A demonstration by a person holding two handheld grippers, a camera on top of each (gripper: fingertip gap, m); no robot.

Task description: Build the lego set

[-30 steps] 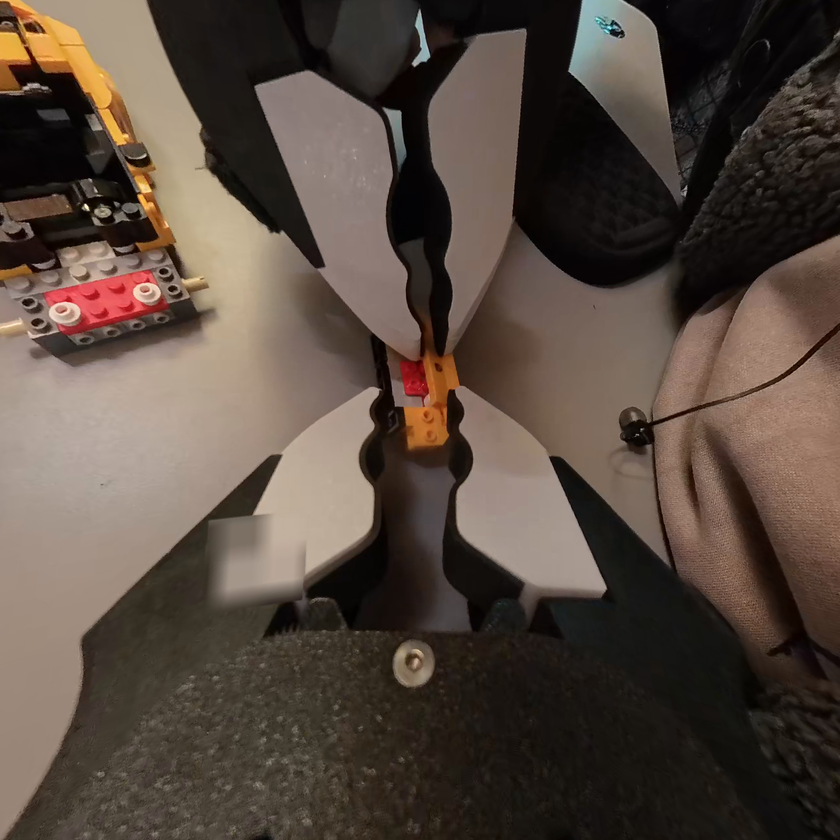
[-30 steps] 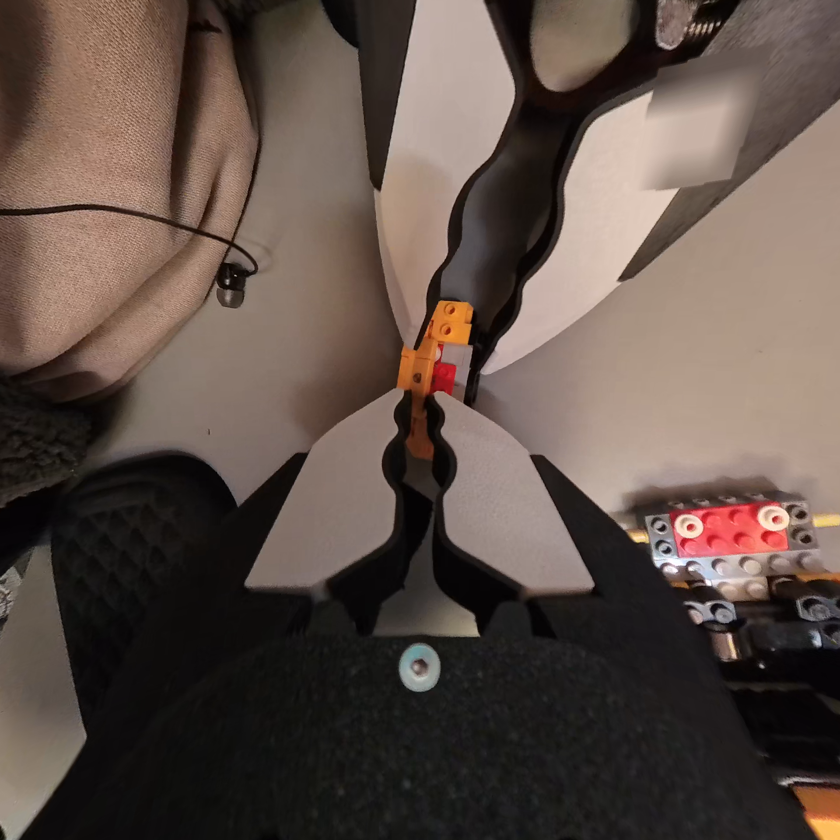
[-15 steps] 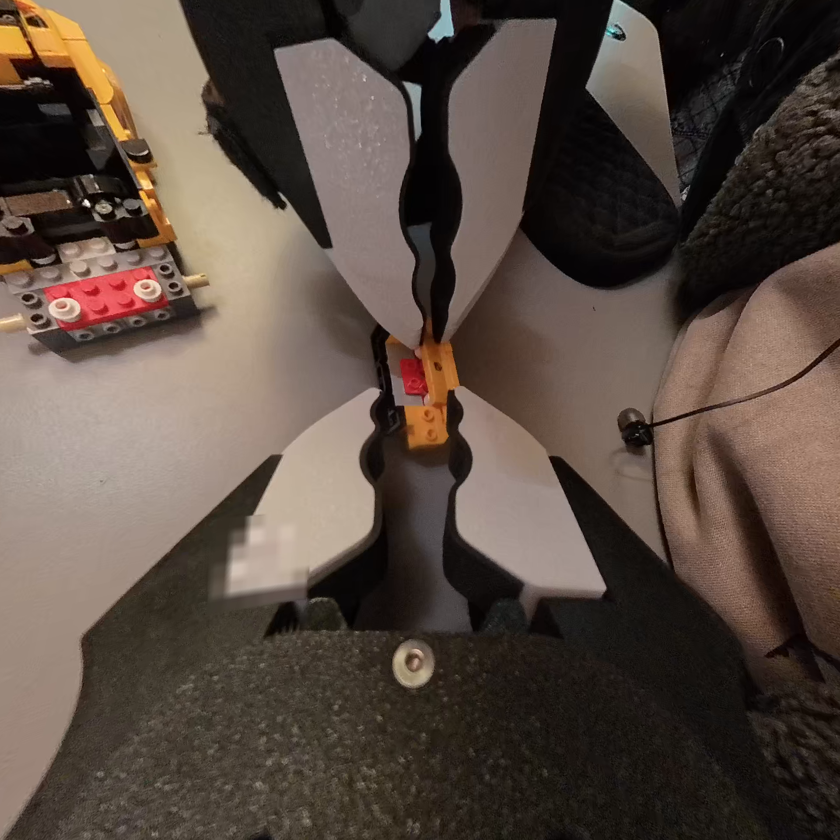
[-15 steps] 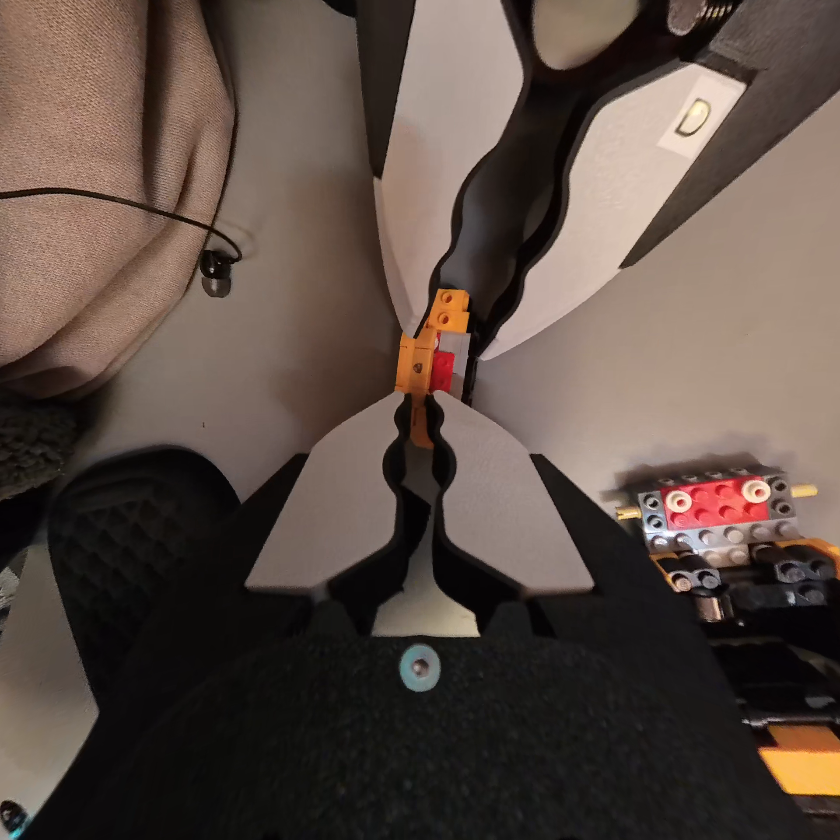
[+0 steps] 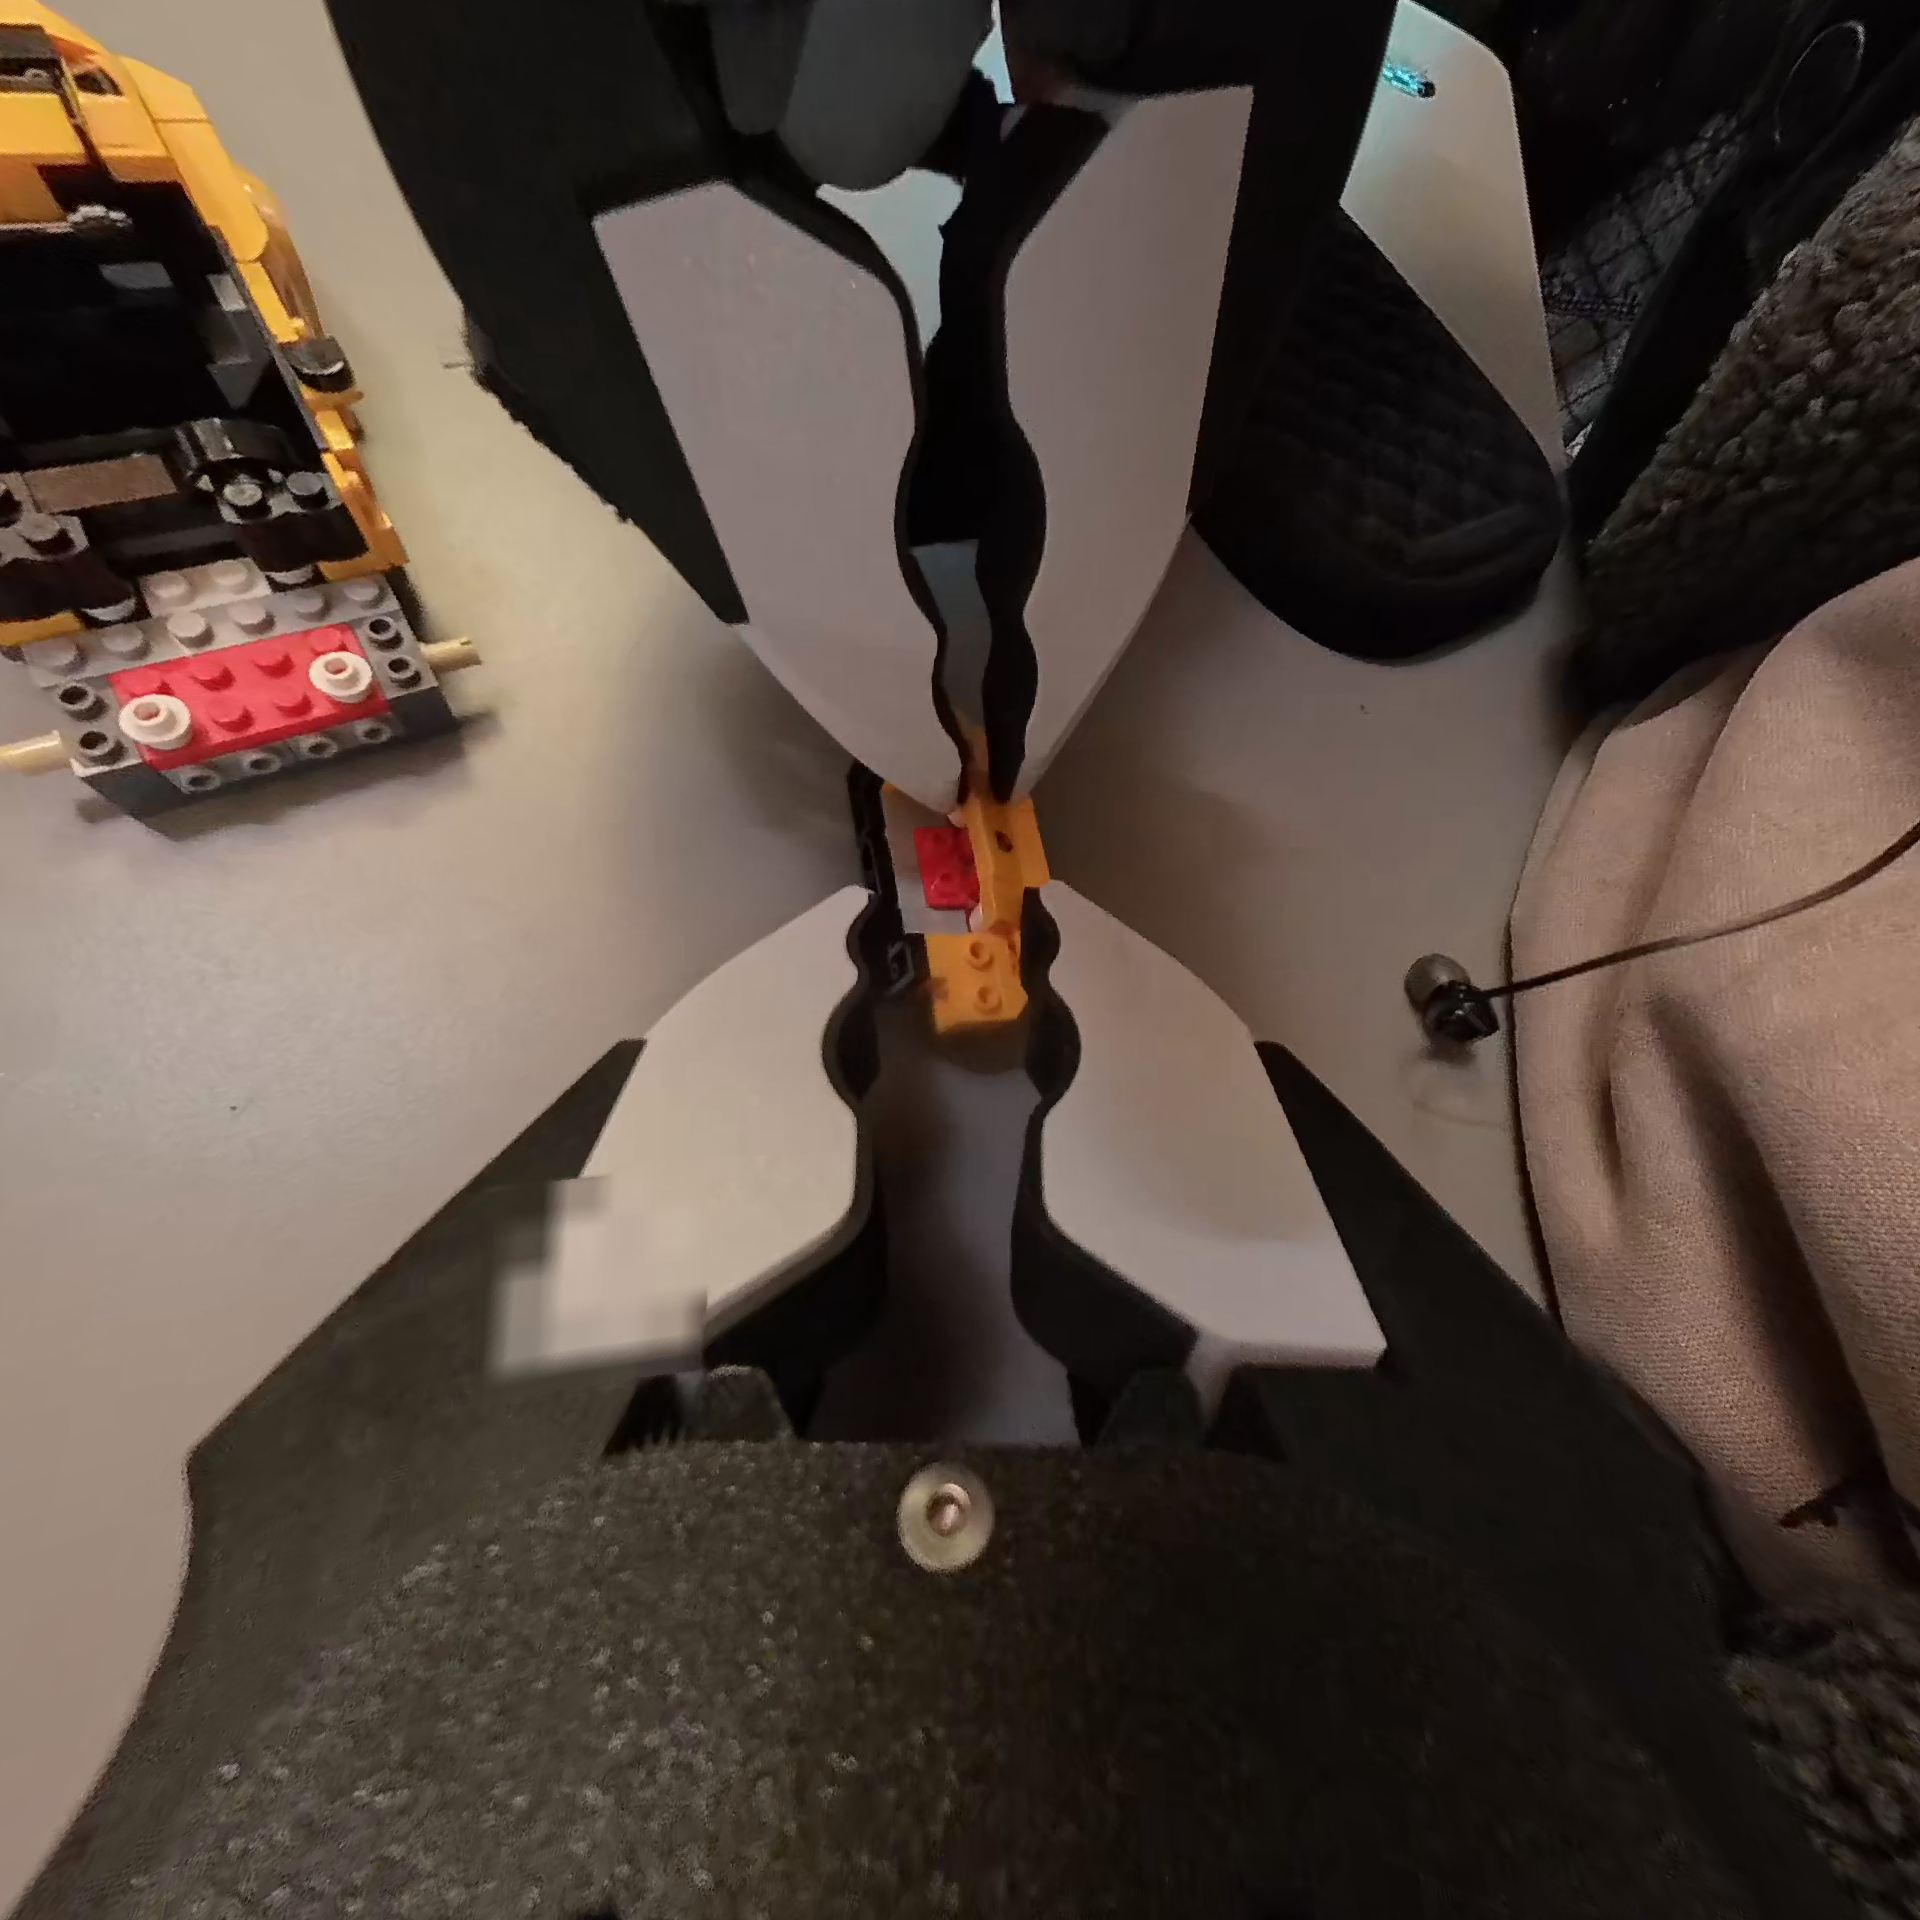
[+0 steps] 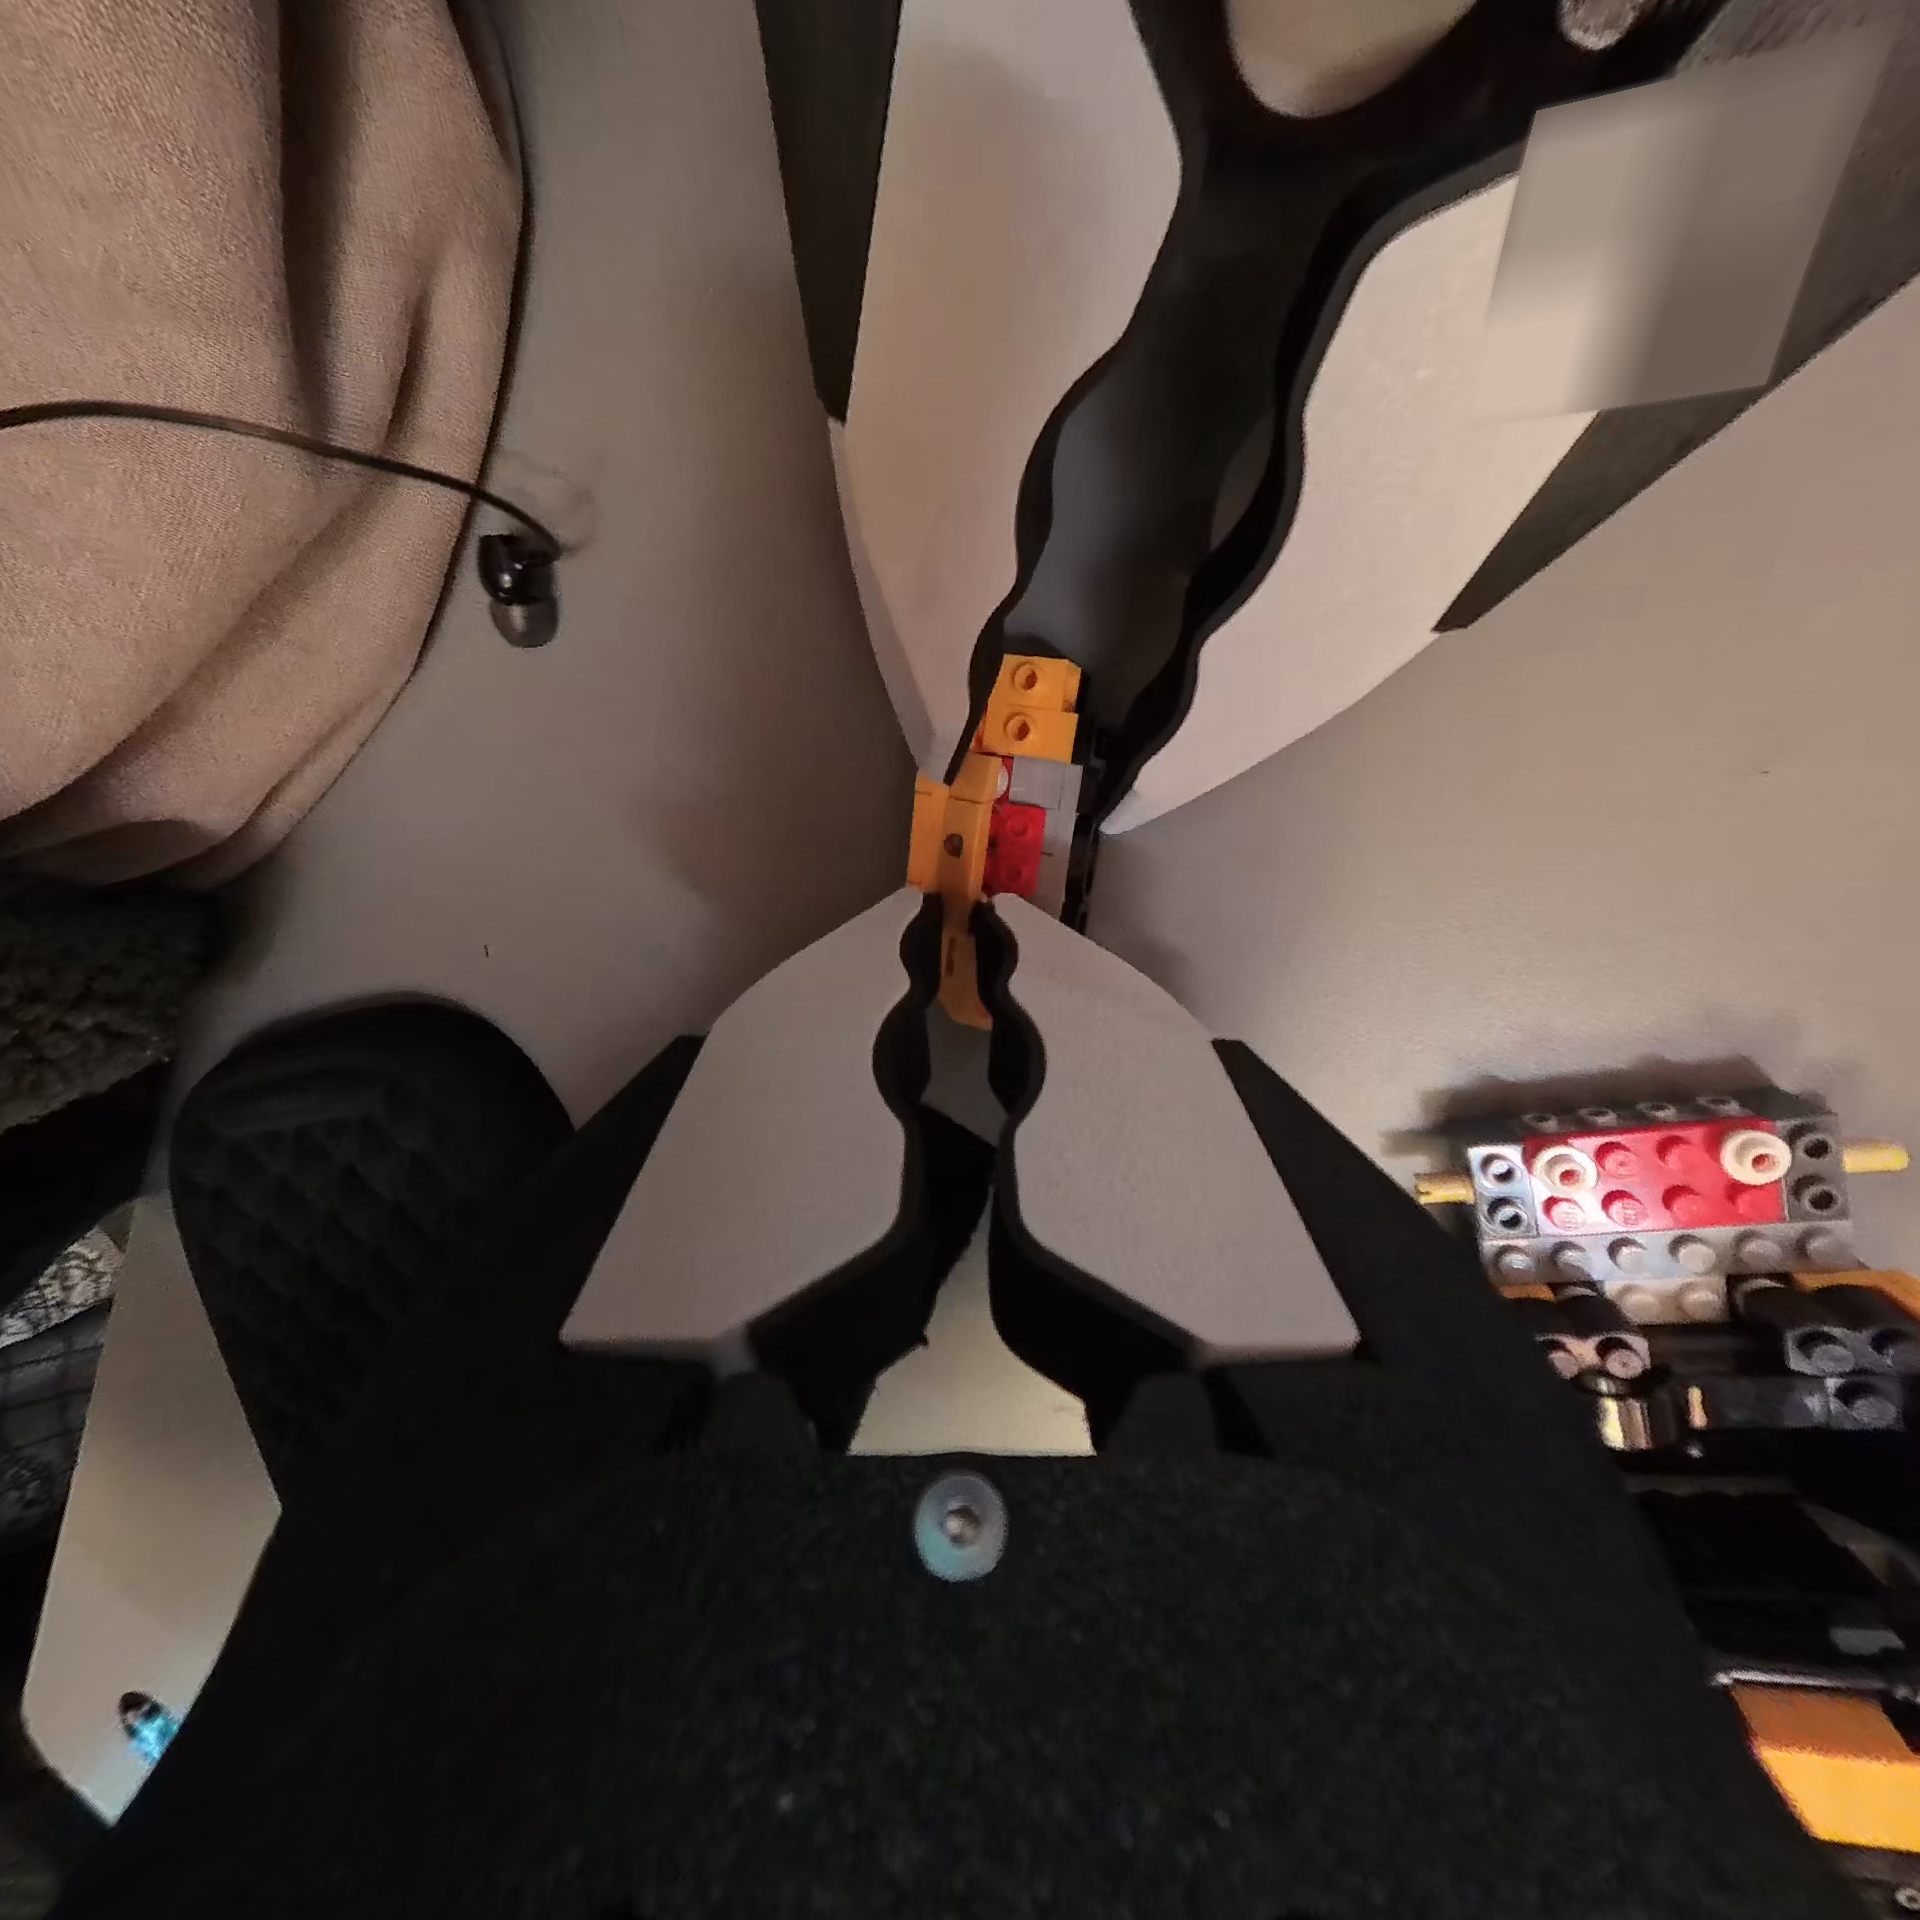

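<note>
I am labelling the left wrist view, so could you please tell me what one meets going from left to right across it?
Partly built lego car → small orange and red lego assembly pinched between both grippers → black earbud → beige fabric.

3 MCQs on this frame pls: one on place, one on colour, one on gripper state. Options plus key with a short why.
1. Where is the partly built car model?
A. between the fingers
B. on the table, apart from both grippers
C. on the beige fabric

2. What colour is the plate with two white round studs at the car's end?
A. blue
B. red
C. green

3. What holds the small orange sub-assembly?
A. left gripper alone
B. nothing; it lies on the table
C. both, with the right gripper at the other end

Key: B, it sits on the table off to the side; B, red among grey pieces; C, each pair of fingers is closed on one end.
</note>
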